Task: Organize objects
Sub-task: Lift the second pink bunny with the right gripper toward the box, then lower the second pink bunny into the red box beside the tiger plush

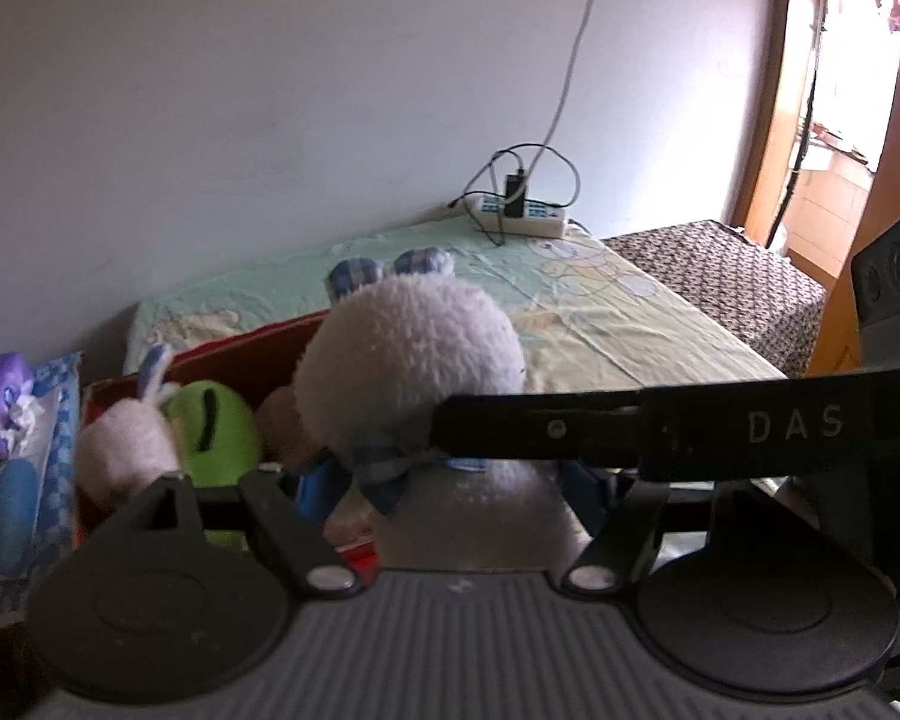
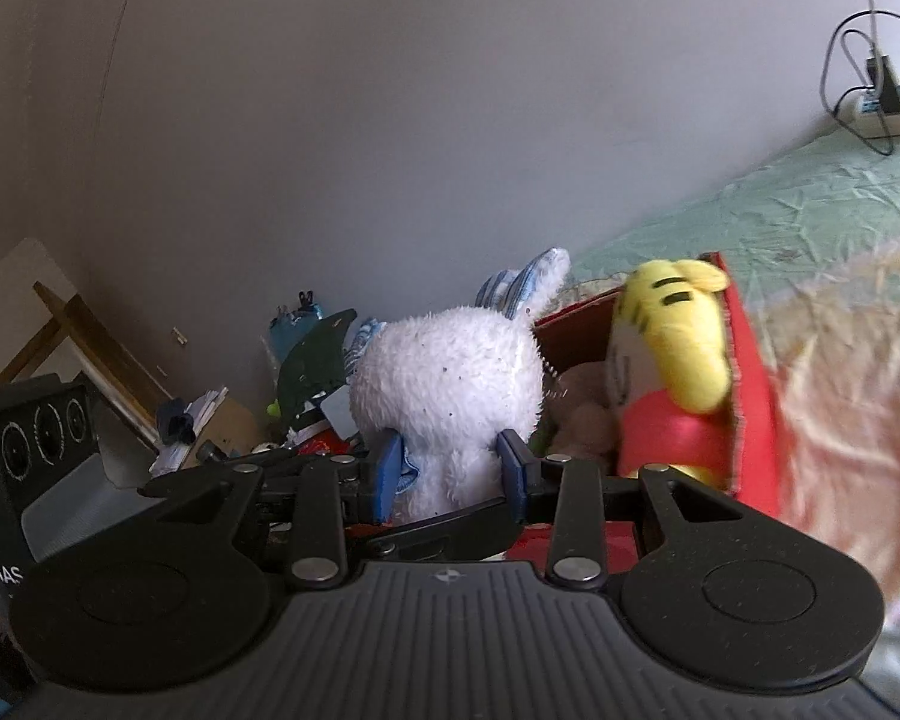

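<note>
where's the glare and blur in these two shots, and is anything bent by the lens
Left wrist view: the bright doorway at far right is blown out, and the white wall cable curves with the lens. Right wrist view: dimmer, the yellow striped plush tiger and pale bedsheet are smeared.

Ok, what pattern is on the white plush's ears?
Blue-and-white check on the white plush's ears, clearest in the left wrist view.

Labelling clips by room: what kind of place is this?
Probably a bedroom: a bed with a cartoon sheet, plush toys in a red box, a power strip by the wall.
</note>
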A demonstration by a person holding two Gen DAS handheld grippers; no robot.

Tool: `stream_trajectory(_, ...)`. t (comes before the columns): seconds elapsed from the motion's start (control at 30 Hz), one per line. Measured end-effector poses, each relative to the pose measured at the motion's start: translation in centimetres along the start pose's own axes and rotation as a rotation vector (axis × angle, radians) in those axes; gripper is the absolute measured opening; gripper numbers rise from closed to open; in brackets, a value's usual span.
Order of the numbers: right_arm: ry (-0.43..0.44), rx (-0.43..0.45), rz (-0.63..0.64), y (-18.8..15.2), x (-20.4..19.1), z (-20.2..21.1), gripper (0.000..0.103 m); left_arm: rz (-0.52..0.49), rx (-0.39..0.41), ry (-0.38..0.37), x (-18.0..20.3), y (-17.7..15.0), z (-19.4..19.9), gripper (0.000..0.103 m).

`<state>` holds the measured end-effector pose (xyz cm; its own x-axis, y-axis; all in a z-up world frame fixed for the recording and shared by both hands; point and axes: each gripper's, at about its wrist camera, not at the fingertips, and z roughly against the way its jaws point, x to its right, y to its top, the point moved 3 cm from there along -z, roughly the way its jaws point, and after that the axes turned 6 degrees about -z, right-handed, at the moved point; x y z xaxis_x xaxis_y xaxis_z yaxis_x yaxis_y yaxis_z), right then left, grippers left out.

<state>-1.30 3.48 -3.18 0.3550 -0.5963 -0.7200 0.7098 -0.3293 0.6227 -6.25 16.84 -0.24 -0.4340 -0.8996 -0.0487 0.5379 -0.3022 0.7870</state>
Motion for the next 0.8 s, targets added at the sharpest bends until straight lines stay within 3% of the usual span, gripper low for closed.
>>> stream_trajectory(0.23,0.014,-0.032,-0.034,0.2,0.1,-2.6,0.038,0.024,-0.011,0.038,-2.5,-0.4,-0.5,0.072)
stream_trajectory(0.8,-0.08,-0.091,-0.128,1.1,3.3,-6.4,0.038,0.072,-0.12,0.09,-6.1,-0.3,-7.0,0.077)
